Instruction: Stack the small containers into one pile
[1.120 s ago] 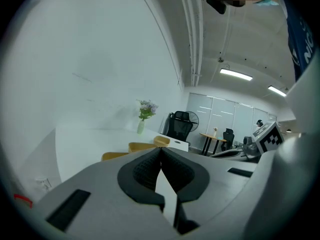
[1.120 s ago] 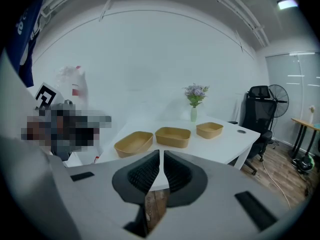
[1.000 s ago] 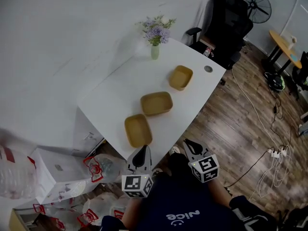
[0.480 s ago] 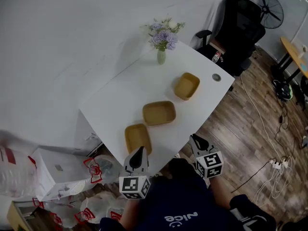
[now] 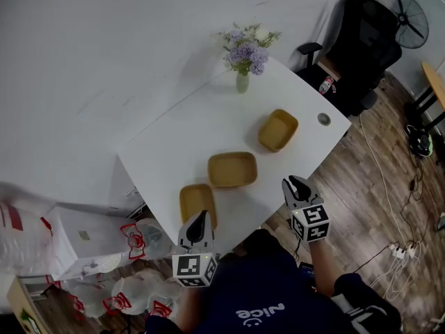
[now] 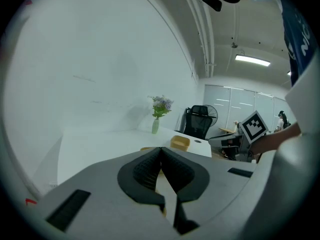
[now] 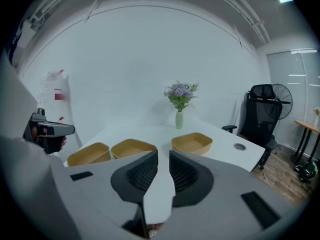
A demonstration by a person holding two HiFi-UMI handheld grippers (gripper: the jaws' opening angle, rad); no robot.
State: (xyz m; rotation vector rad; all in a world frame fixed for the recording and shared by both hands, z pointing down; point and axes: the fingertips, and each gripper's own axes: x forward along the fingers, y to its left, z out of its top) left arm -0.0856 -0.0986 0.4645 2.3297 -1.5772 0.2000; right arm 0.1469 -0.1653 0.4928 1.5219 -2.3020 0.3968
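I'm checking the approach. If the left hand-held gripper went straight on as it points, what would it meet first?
Most likely the nearest tan container, which lies just ahead of the left hand-held gripper by the near edge of the white table; height is hard to judge.

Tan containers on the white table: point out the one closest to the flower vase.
The far-end container, beside the round grommet. The middle container and near-edge container lie farther from the vase.

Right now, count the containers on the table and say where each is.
3 containers: near one at the table edge, middle one at the center, far one to the right. All apart, unstacked; none looks hidden.
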